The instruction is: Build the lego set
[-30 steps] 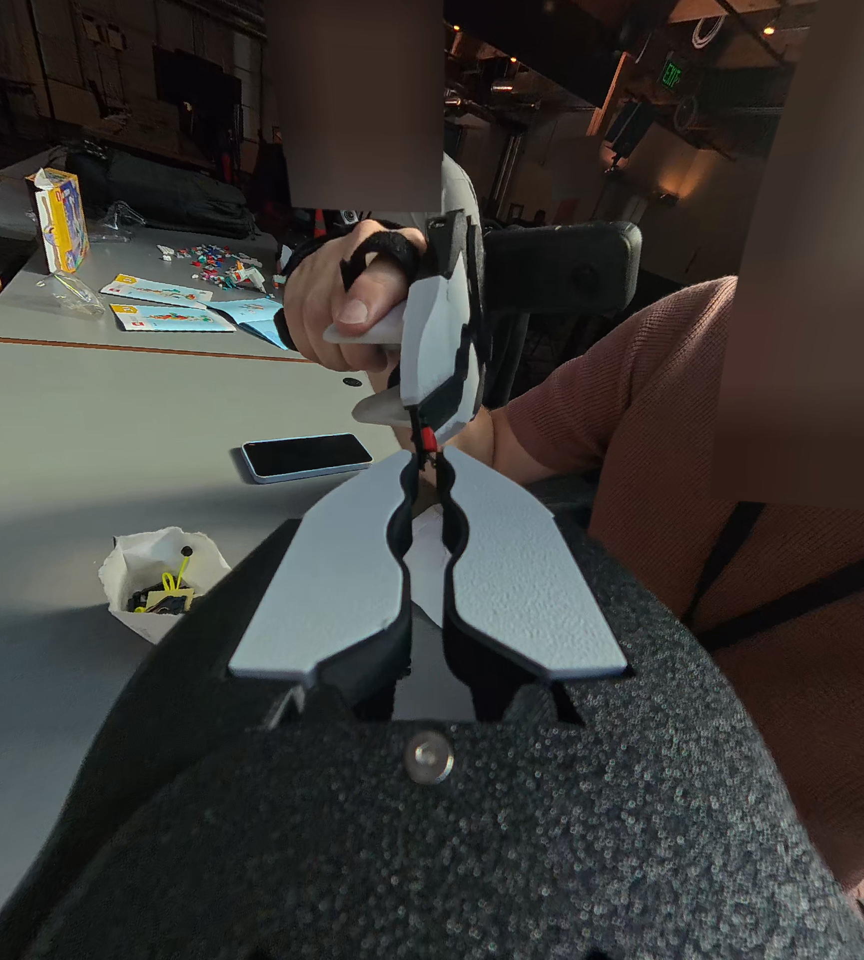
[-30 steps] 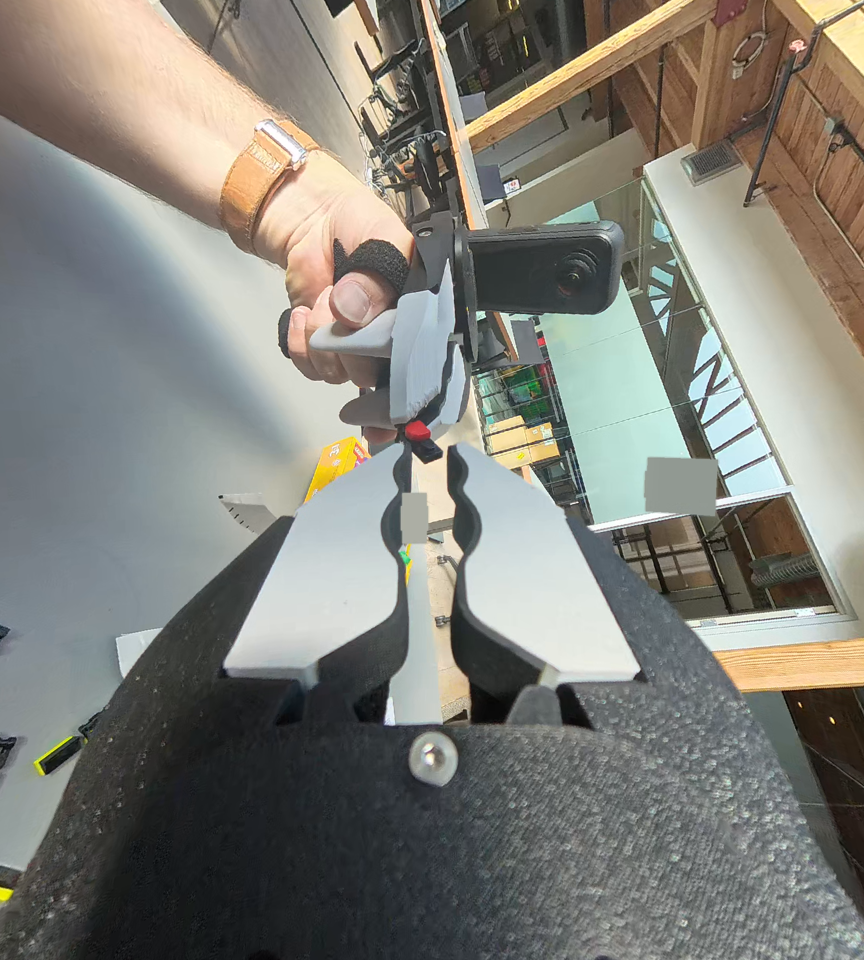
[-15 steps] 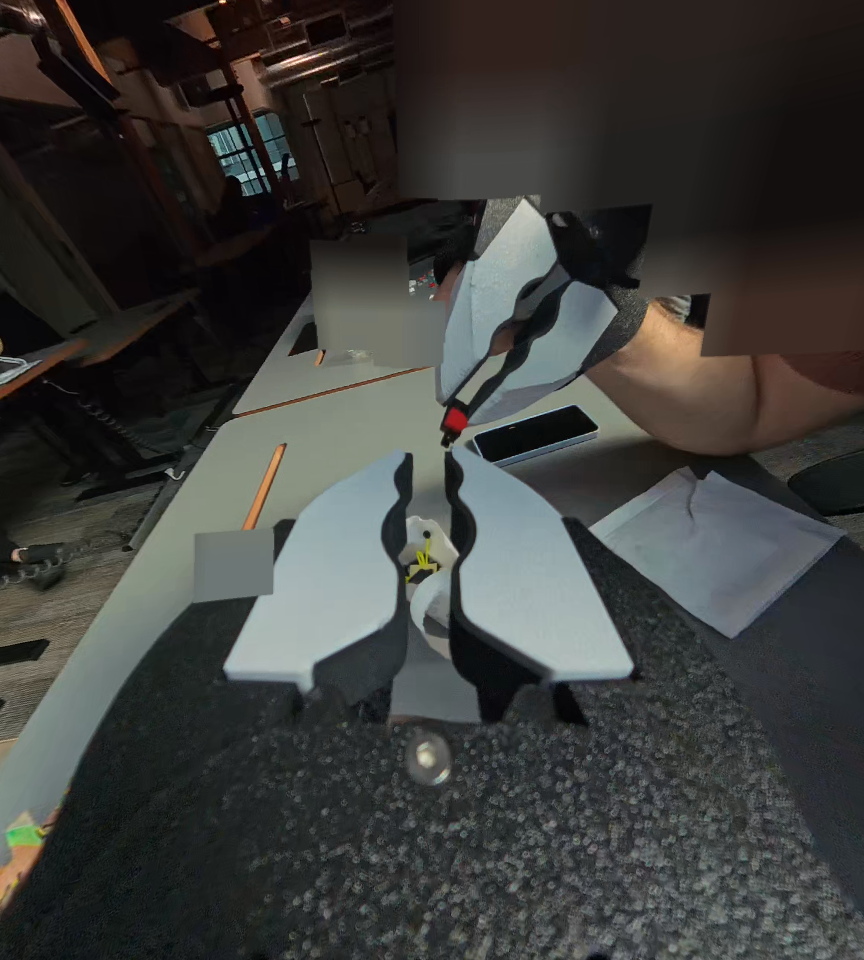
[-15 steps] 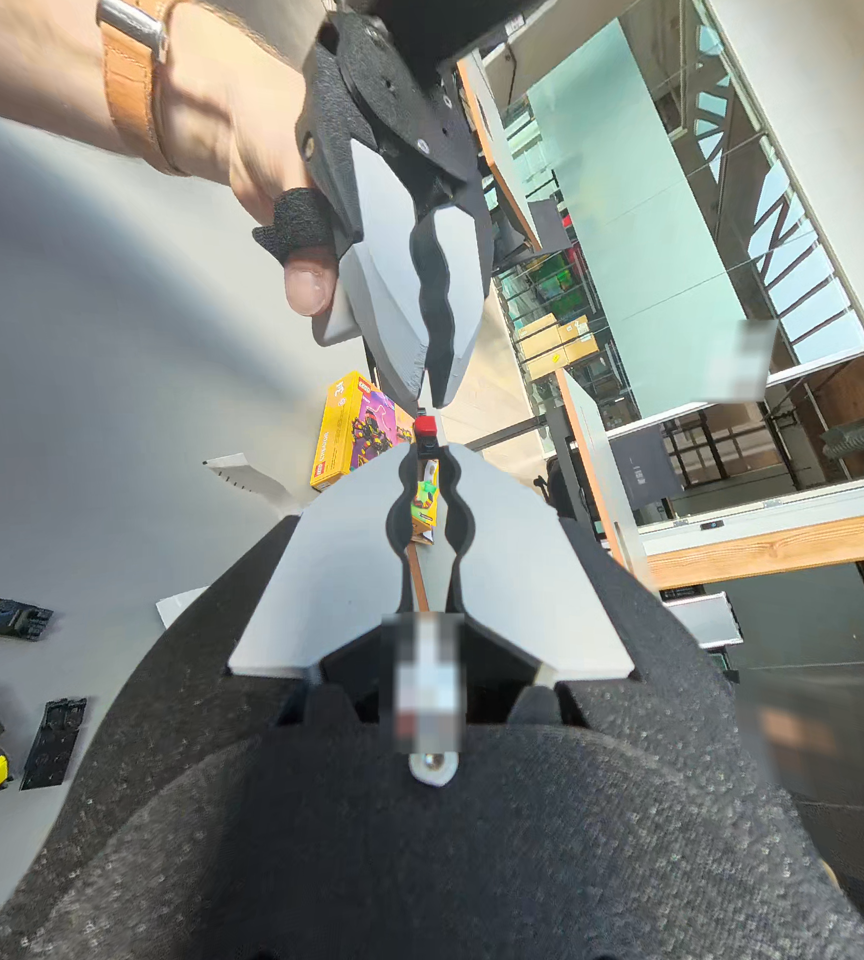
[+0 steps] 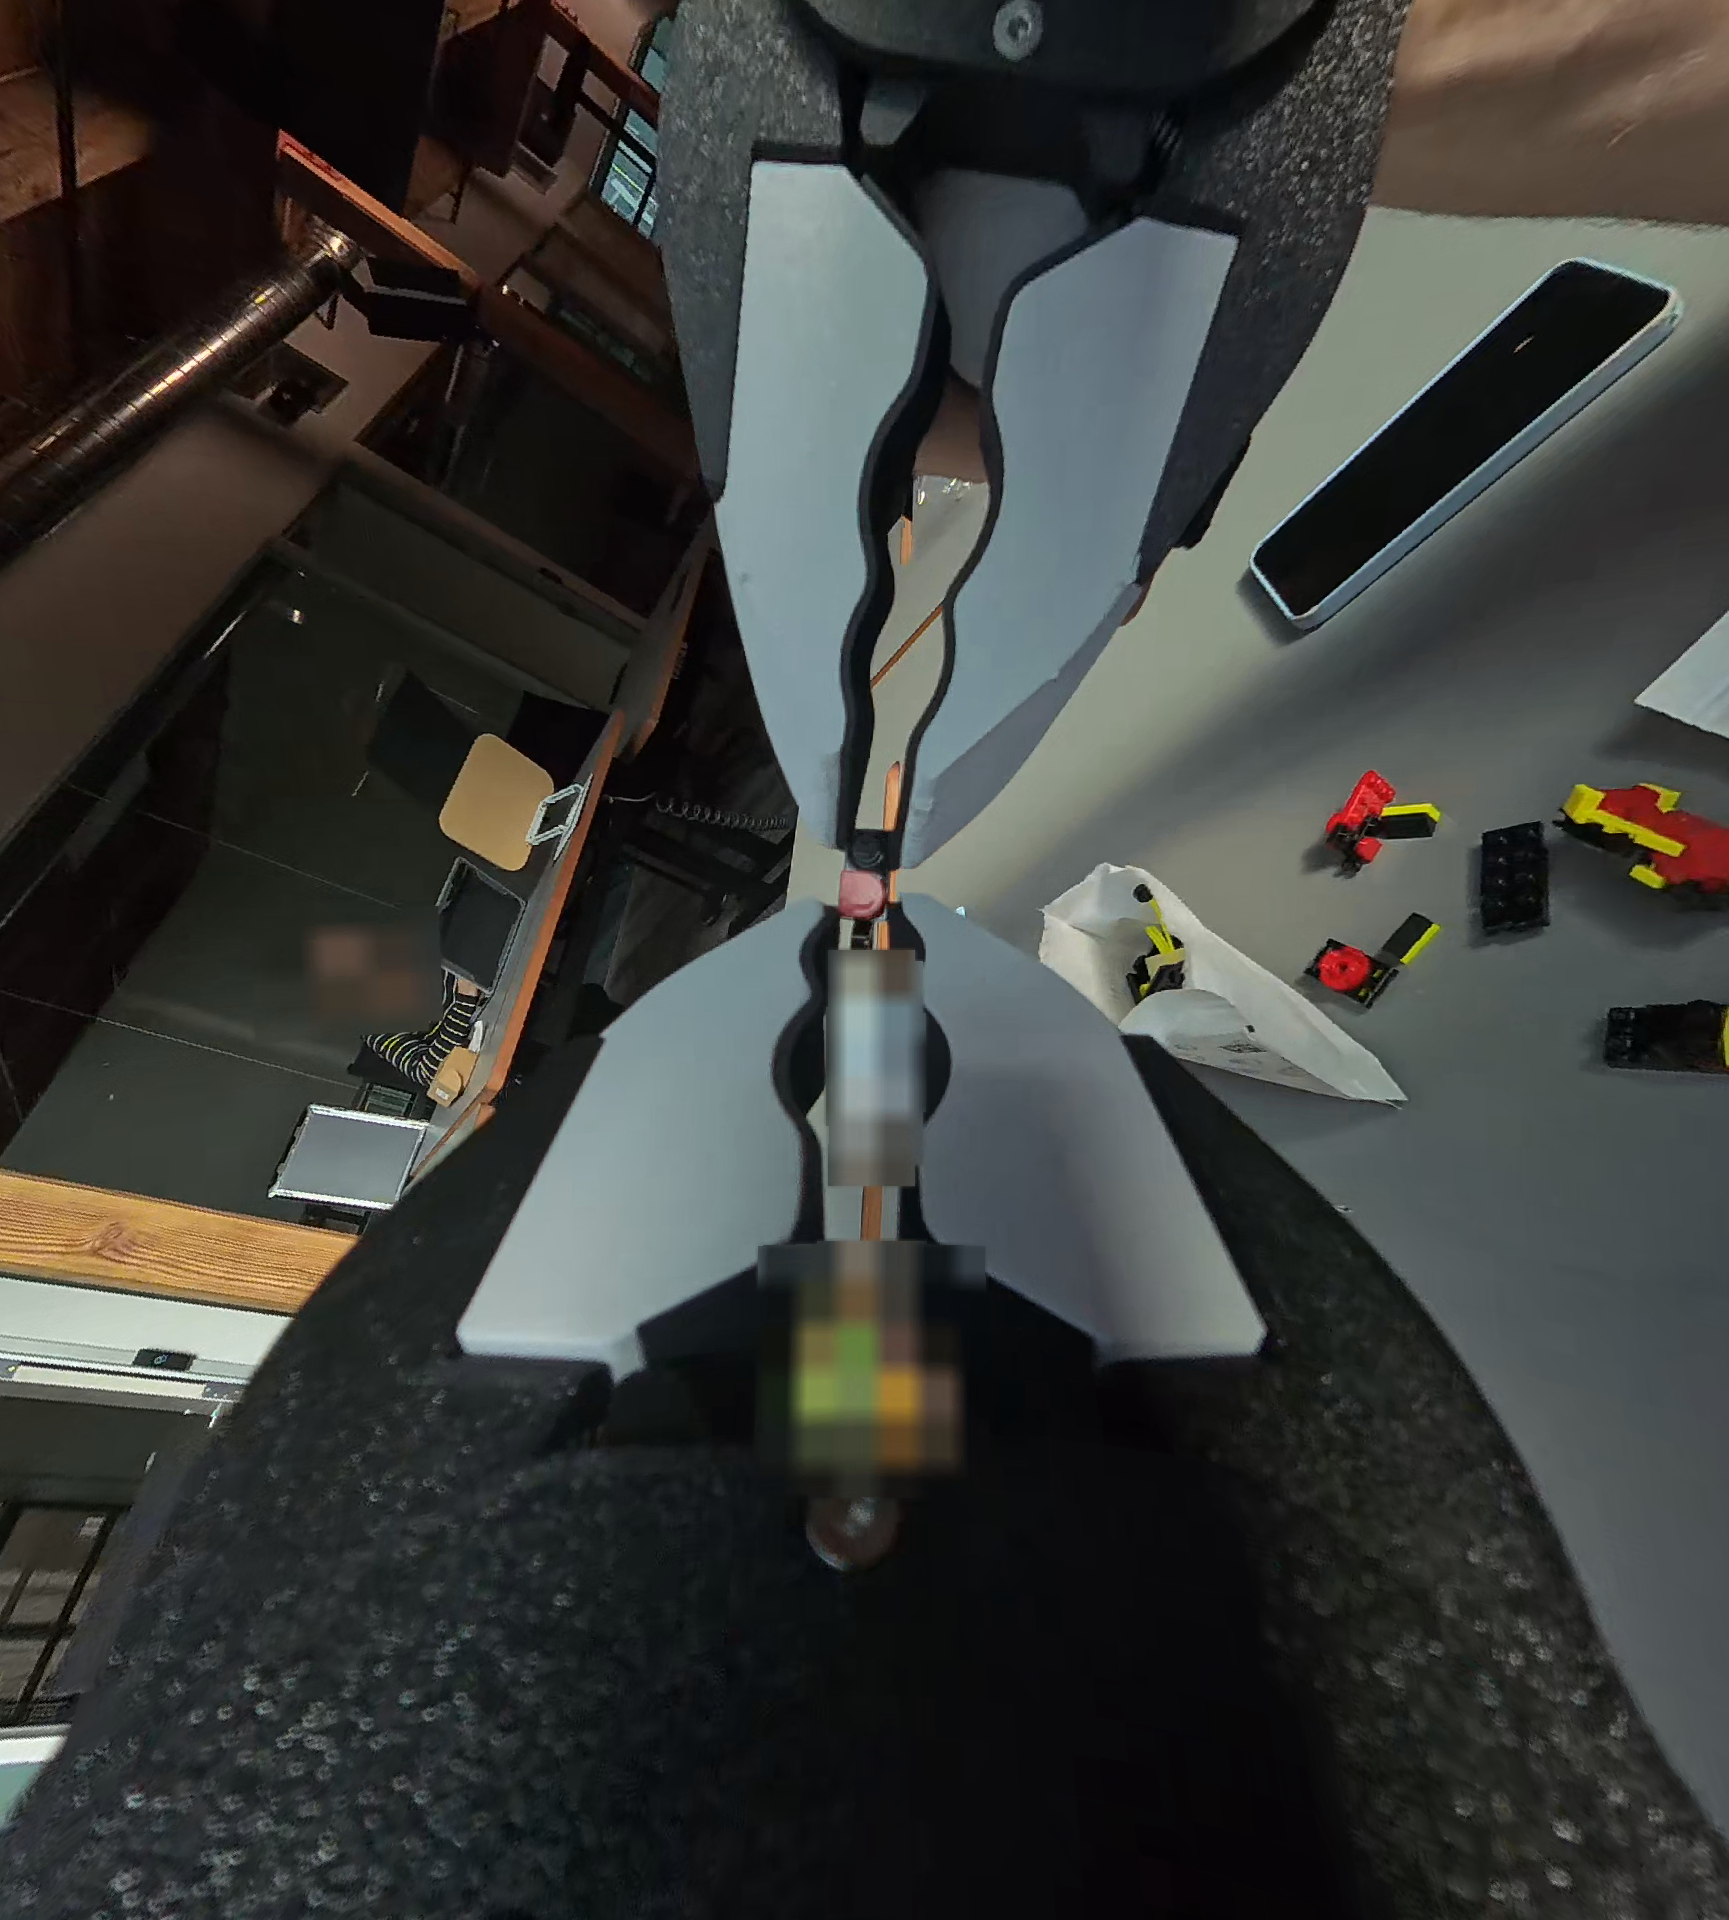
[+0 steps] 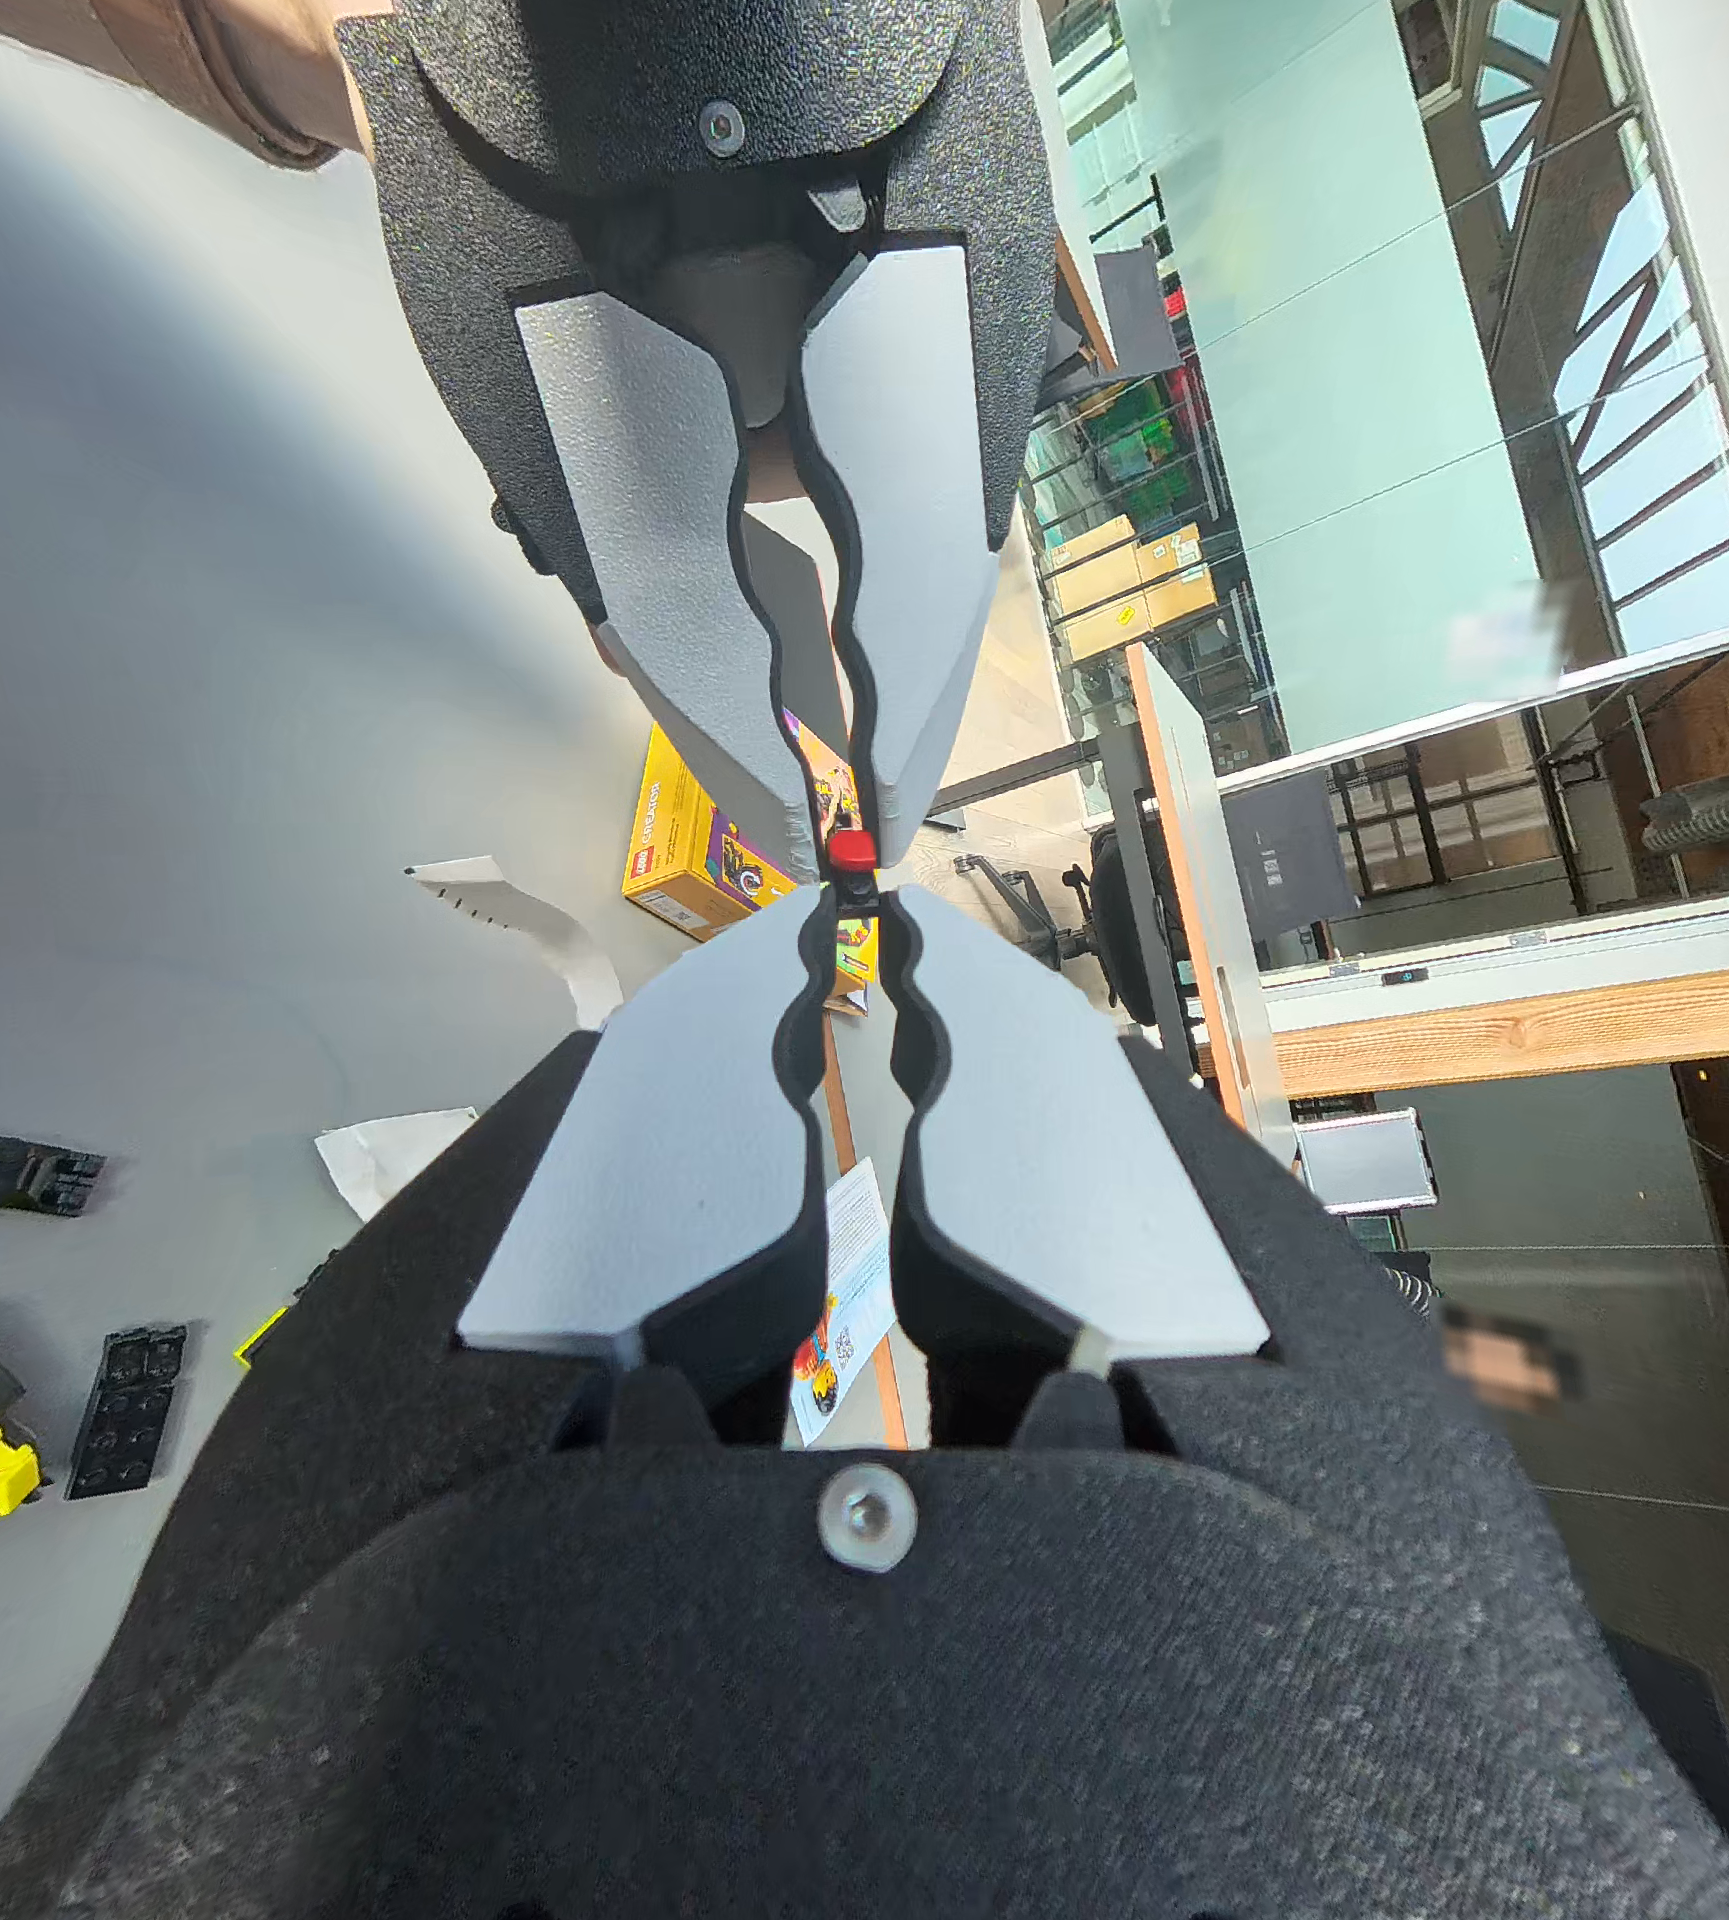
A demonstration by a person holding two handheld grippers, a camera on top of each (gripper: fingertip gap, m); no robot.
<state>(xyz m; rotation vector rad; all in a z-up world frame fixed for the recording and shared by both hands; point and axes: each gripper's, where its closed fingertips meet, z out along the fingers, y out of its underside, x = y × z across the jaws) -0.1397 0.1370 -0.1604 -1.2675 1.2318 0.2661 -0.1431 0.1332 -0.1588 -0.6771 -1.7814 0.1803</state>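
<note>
Two grippers, tip to tip above the table. Left gripper point(image 5: 862, 914): jaws clamped on a red stud point(image 5: 861, 891). Right gripper point(image 6: 855, 902): jaws clamped on a black piece point(image 6: 855, 896). Pieces touching or nearly so, aligned along both grippers' shared axis; next move likely a straight push together.

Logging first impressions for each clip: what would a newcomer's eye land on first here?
The two grippers meet tip to tip in mid-air: the left gripper pinches a small red piece and the right gripper a small black piece, the pieces end to end. Next come the red, yellow and black lego sub-builds lying on the grey table near a dark phone.
</note>
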